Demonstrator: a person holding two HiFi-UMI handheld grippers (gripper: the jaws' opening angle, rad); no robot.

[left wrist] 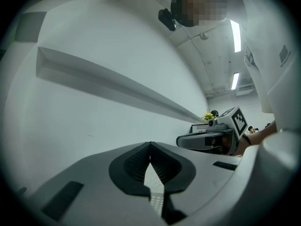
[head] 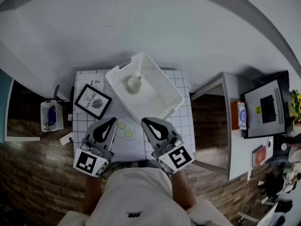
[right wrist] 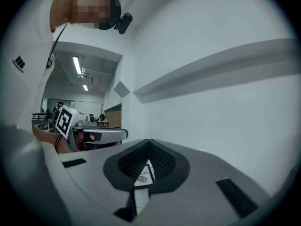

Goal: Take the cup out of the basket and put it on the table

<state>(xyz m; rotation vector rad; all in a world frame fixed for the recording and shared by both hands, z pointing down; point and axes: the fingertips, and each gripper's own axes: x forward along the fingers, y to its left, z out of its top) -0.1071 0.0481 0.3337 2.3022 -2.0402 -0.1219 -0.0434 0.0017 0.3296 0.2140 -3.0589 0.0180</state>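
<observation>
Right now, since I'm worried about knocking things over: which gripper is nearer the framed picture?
Left. The left gripper sits just below-right of the framed picture; the right gripper lies farther right.

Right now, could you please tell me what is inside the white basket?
One pale cup sits in the basket, toward its far end. Whatever lies under the cup is covered.

1. We see a small table (head: pixel 187 112) whose white top is ruled with a dark grid.
2. A white slatted basket (head: pixel 175 98) sits skewed on its far half, one corner reaching past the back edge.
3. Left of it we find a black framed picture (head: pixel 93 101), lying flat and turned cornerwise.
4. Nearer us lie two flat fried-egg shapes (head: pixel 128 133), just beside each other.
</observation>
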